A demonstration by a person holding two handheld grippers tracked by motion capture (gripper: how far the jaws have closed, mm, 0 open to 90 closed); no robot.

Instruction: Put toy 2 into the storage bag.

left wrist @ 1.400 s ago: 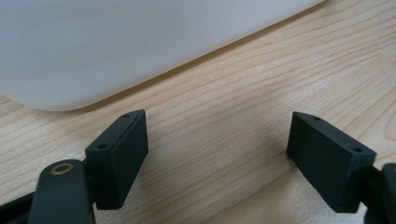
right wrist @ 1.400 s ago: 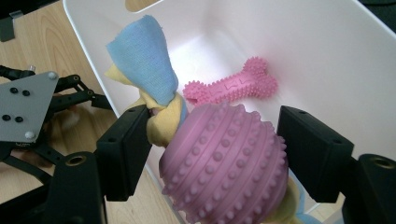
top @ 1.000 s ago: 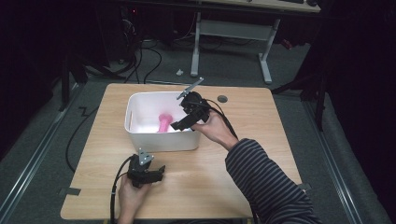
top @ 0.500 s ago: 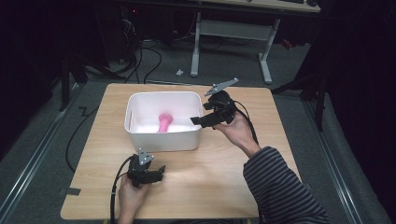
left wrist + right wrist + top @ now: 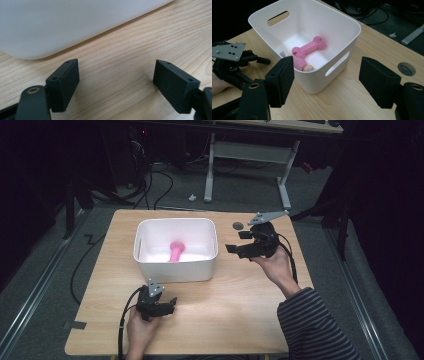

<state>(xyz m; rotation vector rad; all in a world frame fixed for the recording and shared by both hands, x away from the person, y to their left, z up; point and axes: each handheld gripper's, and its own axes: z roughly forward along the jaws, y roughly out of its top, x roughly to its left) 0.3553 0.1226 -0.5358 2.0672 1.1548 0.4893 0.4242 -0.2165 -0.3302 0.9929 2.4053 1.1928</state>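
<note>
A light wooden table [image 5: 225, 310] holds a white plastic bin [image 5: 175, 267] with cut-out handles. Inside the bin lies a pink bone-shaped chew toy [image 5: 309, 47], and a small multicoloured ball [image 5: 308, 68] sits beside it against the near wall. The left gripper [image 5: 169, 305] rests low over the table's near edge, just in front of the bin, its jaws wide apart with only bare wood between them. The right gripper [image 5: 239, 242] is held above the table to the right of the bin, pointing toward it, jaws spread and holding nothing. A round grey cable hole [image 5: 406, 68] sits in the tabletop beyond the bin. The person's right arm wears a striped sleeve [image 5: 315, 330].
</note>
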